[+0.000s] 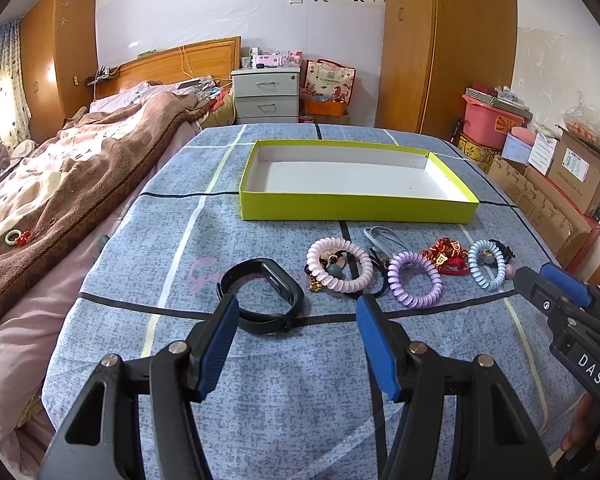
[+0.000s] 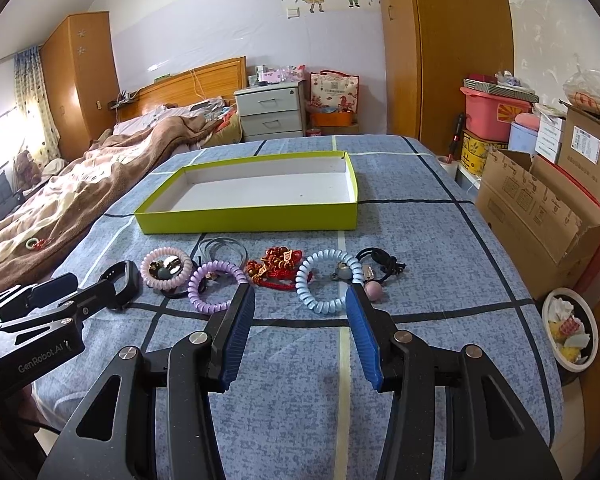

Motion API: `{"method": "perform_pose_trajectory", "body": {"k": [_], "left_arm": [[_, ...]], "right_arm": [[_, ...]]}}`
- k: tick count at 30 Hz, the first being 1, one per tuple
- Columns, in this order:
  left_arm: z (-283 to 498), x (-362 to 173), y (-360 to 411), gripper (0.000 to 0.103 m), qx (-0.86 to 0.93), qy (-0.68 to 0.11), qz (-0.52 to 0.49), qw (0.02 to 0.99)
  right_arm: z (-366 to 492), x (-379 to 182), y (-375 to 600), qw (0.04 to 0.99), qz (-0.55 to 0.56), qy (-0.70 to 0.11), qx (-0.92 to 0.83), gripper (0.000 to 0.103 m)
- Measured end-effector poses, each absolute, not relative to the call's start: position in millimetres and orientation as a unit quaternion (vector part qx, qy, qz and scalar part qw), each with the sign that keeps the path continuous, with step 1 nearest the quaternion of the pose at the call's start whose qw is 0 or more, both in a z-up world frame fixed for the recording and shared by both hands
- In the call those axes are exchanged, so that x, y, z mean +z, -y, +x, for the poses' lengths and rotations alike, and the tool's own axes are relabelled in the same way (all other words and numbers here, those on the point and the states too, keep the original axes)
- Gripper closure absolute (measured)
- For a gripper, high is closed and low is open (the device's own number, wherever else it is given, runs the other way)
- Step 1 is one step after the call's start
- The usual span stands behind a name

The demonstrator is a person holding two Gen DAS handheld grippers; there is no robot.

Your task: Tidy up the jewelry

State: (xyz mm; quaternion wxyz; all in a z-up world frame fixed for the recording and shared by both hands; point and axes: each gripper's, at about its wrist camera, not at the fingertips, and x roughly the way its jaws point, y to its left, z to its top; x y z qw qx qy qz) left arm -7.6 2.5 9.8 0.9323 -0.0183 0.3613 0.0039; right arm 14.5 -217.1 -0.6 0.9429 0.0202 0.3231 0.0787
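Observation:
A row of jewelry lies on the blue checked cloth in front of an empty yellow-green box (image 1: 356, 208) (image 2: 244, 218): a black wristband (image 1: 262, 296) (image 2: 120, 280), a pink coil tie (image 1: 340, 264) (image 2: 166, 267), a purple coil tie (image 1: 415, 285) (image 2: 216, 286), a red knotted bracelet (image 1: 446, 258) (image 2: 276, 266), a light blue coil tie (image 1: 487, 264) (image 2: 328, 280) and black ties (image 2: 380, 260). My left gripper (image 1: 296, 312) (image 2: 86, 286) is open and empty, just short of the wristband. My right gripper (image 2: 300, 296) (image 1: 540, 276) is open and empty, just short of the blue coil.
A bed with a brown blanket (image 1: 60, 184) lies at the left, with a small hair tie (image 1: 18, 237) on it. Cardboard boxes (image 2: 540, 208) and a waste bin (image 2: 570, 330) stand right of the table. A nightstand (image 1: 266, 92) stands behind.

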Motion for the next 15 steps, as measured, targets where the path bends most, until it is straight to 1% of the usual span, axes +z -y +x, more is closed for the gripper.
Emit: {"method": "perform_pose_trajectory", "body": {"k": [15], "left_arm": [[-8.5,10.7,-1.9,0.040,0.002,-0.362,-0.019,0.932]], "right_arm": [[14.2,-1.1,216.8,0.942,0.020,-0.324,0.079,0.055]]}}
